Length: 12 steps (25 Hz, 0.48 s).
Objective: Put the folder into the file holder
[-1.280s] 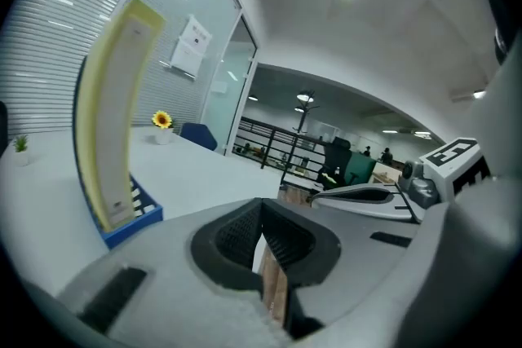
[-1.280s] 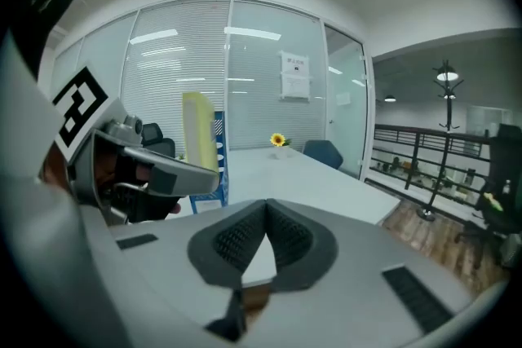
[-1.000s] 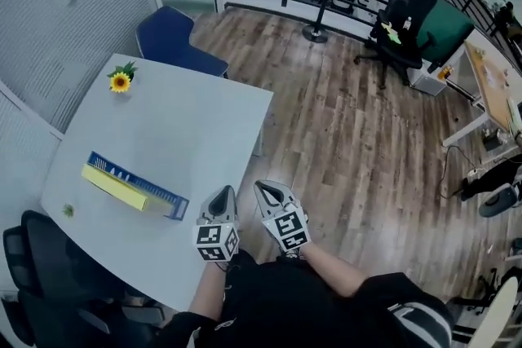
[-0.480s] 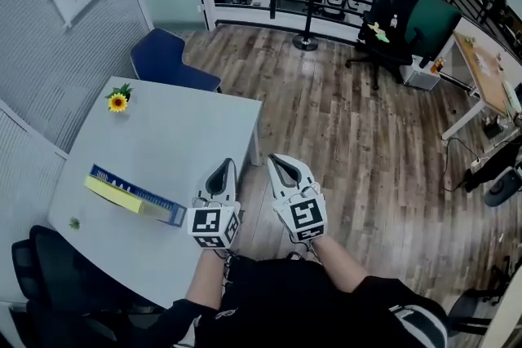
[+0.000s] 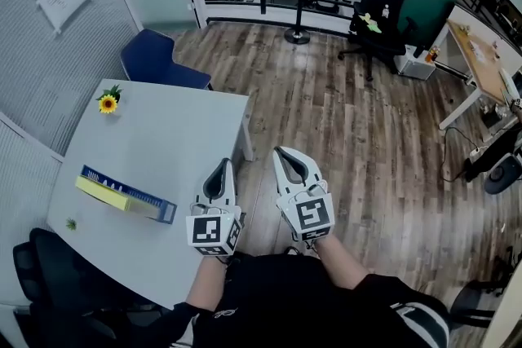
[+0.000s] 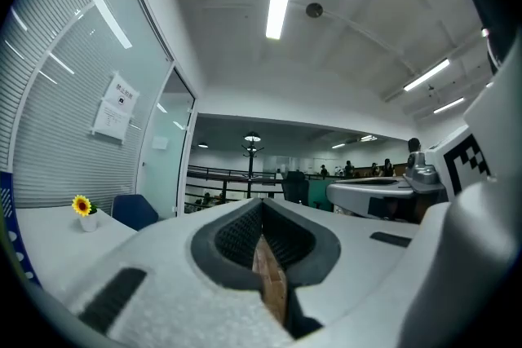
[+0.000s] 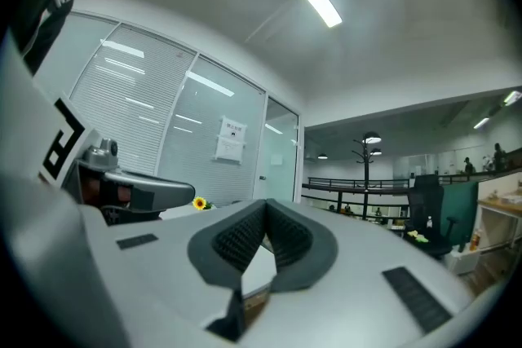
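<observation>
Hovering off the white table's [image 5: 171, 134] near corner, over the wooden floor [image 5: 359, 143], the left gripper [image 5: 219, 166] and right gripper [image 5: 284, 153] are held level, side by side. Each claw is pressed fully together with nothing between its pads, as both gripper views confirm. On the table's left part lies the yellow folder [image 5: 102, 193], touching the blue file holder [image 5: 130, 190]; whether it sits inside cannot be told. A small sunflower [image 5: 108, 103] stands at the table's far corner, with a blue chair [image 5: 155, 61] just beyond that end.
</observation>
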{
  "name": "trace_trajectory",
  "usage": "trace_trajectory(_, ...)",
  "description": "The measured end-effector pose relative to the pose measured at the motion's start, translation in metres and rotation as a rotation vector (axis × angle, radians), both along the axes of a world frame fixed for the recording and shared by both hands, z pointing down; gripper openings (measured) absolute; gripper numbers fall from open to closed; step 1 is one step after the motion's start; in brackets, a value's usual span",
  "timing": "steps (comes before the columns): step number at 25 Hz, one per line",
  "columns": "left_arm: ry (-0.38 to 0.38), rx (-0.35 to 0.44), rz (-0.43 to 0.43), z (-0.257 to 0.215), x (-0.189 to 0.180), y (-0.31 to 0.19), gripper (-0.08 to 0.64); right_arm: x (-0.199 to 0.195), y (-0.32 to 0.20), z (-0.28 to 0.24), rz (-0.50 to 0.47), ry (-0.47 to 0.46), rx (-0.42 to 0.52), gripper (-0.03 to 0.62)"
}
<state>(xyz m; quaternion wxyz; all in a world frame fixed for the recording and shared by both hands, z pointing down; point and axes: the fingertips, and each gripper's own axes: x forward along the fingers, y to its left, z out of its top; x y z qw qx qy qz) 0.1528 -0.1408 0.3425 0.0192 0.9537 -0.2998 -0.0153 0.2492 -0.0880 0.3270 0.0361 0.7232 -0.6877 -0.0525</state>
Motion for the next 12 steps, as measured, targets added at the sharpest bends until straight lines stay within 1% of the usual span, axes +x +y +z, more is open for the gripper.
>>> trace_trajectory(6,-0.013,-0.013,0.030,0.006,0.019,0.013,0.000,0.017,0.012,0.003,0.029,-0.011,-0.004,0.005)
trace_trajectory(12,-0.001,-0.008,0.060,0.002,0.033,0.016,0.000,0.030,0.016,0.001,0.052,-0.005,0.002,0.005)
